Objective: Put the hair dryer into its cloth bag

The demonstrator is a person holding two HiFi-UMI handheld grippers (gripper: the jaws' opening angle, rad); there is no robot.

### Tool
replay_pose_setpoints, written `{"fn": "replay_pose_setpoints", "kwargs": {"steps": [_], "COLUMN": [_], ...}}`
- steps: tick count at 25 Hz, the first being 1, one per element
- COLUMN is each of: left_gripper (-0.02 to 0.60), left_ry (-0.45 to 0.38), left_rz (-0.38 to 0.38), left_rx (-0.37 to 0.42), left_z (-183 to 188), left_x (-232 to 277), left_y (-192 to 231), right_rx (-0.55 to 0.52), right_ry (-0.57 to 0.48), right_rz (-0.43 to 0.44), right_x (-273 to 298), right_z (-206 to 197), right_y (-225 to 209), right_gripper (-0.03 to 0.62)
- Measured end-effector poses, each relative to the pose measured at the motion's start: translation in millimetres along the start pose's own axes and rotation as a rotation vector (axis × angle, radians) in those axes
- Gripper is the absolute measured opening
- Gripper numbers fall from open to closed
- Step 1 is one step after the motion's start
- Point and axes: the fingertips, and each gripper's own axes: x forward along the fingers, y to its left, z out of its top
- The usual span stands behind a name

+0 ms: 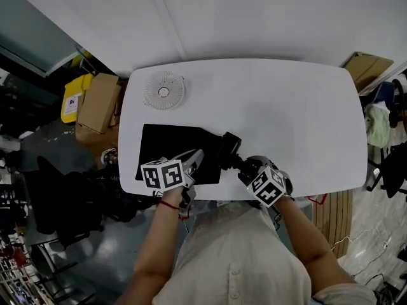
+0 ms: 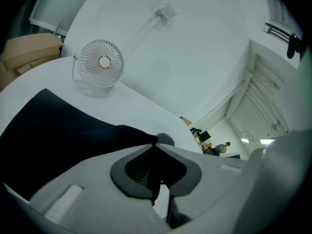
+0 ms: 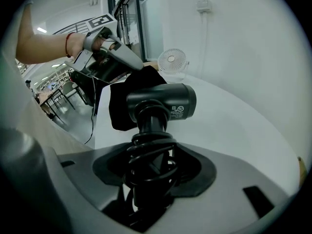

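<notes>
At the near edge of the tabletop, our right claw pinches the hair dryer by its cord-wrapped handle, with the barrel just right of the black cloth bag. Our left claw is pressed together on the bag's right edge. We judge the dryer must go in leftward, head first. A small fan stands far left, well apart.

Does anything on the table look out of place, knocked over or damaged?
Nothing stands out. The left gripper pinches an edge of the black cloth bag, the right gripper holds the hair dryer by its cord-wrapped handle, and the small fan stands on its base on the white table.
</notes>
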Motion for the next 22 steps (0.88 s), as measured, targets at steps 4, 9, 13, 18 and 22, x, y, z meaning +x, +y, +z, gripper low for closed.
{"fn": "replay_pose_setpoints", "kwargs": {"steps": [4, 9, 13, 18, 22], "left_gripper": [0.021, 0.021, 0.021, 0.021, 0.021], "left_ry": [-0.002, -0.003, 0.002, 0.012, 0.022], "left_rz": [0.004, -0.001, -0.004, -0.010, -0.013], "left_rx": [0.000, -0.006, -0.008, -0.011, -0.016], "left_z": [0.6, 0.3, -1.9, -7.7, -13.2], "left_x": [0.9, 2.8, 4.2, 3.6, 2.9], "left_y": [0.3, 1.1, 0.8, -1.0, -0.1], "right_rx": [-0.051, -0.118, -0.159, -0.205, -0.236], "right_ry": [0.023, 0.051, 0.084, 0.120, 0.123], "right_rz": [0.037, 0.081, 0.123, 0.164, 0.171], "right_x": [5.5, 12.6, 19.0, 30.3, 35.9], "right_z": [2.3, 4.0, 2.7, 5.0, 11.3], "right_y": [11.6, 20.6, 24.9, 26.9, 25.7], "right_gripper": [0.247, 0.247, 0.247, 0.247, 0.248]}}
